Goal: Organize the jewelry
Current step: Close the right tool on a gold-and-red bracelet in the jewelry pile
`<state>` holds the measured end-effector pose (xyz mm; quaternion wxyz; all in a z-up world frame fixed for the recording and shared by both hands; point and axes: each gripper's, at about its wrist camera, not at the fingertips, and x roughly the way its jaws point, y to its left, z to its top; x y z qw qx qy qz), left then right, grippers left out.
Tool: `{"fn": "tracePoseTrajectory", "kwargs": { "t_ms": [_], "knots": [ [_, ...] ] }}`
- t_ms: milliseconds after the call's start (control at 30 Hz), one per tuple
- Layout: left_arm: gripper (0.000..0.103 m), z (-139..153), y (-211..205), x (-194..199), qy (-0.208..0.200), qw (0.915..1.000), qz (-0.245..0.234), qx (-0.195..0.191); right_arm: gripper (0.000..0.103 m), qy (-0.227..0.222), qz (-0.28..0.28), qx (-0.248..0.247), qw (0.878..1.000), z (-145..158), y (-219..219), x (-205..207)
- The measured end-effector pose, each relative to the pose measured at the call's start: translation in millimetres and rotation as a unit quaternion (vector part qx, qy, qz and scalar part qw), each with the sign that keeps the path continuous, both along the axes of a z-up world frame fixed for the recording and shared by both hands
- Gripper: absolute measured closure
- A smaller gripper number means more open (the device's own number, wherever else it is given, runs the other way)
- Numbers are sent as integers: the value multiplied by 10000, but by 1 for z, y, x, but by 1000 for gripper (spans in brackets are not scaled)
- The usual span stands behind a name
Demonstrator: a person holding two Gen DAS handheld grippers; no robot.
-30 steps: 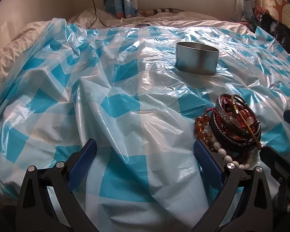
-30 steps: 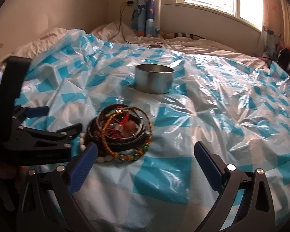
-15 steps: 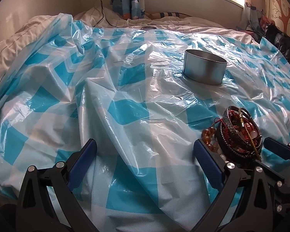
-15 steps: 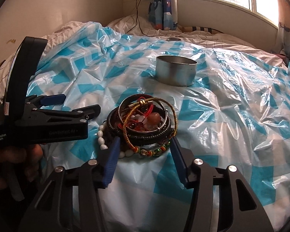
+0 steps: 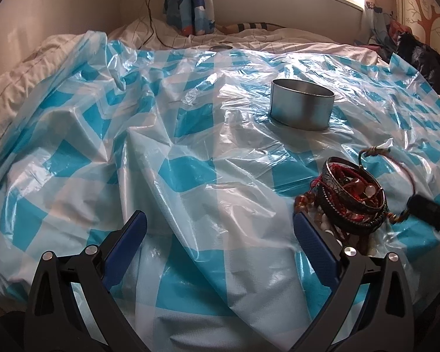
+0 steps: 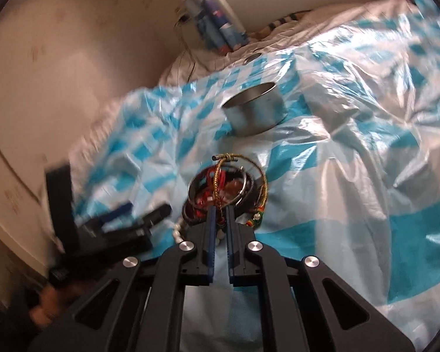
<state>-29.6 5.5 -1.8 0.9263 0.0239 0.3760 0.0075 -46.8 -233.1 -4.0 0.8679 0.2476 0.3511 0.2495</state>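
A heap of bracelets (image 5: pixel 352 196) (image 6: pixel 220 193), beaded, corded and metal, lies on the checked plastic sheet. Beyond it stands an open round metal tin (image 5: pixel 302 108) (image 6: pixel 255 111). My right gripper (image 6: pixel 220 209) has its jaws closing to a narrow slit, with the gold-brown cord bracelet (image 6: pixel 262 187) pinched between the pads. In the left wrist view that cord (image 5: pixel 407 173) arches up off the heap to the right gripper's dark tip (image 5: pixel 431 211). My left gripper (image 5: pixel 220 220) stands open just left of the heap with nothing between its fingers; it shows blurred in the right wrist view (image 6: pixel 145 211).
The blue-and-white plastic sheet (image 5: pixel 190 173) covers a rumpled bed and is full of folds. A small round lid (image 5: pixel 221 47) lies at its far edge. A wall runs along the left, a curtain and window stand behind, and a dark bag (image 5: pixel 419 55) sits far right.
My right gripper went from wide open to nearly closed, rolled, and moved onto the heap. The cord bracelet's loop has risen off the heap. The left gripper stayed open, barely shifting.
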Motion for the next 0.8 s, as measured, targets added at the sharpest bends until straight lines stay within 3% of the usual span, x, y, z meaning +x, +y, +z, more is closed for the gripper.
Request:
{"fn": "tracePoseTrajectory", "kwargs": {
  "t_ms": [133,233,433,467,633,800],
  "knots": [
    [6,10,-4,-2,-168,9975,-413,-539,96,122,-161,528,9984,0,-16,2],
    [6,15,-10,6,-148,9901,-899,-1071,96,212,-238,768,9965,-2,-21,5],
    [9,17,-31,43,255,9840,-1243,-1249,96,394,-408,1074,9926,-14,-34,11],
    [11,16,-33,47,300,9836,-1274,-1243,96,424,-438,1118,9919,-15,-36,12],
    [46,2,-42,66,717,9788,-1464,-1240,96,505,-463,1202,9904,-18,-39,14],
    [63,-1,-44,68,782,9785,-1504,-1178,96,571,-454,1192,9902,-21,-37,17]
  ]
}}
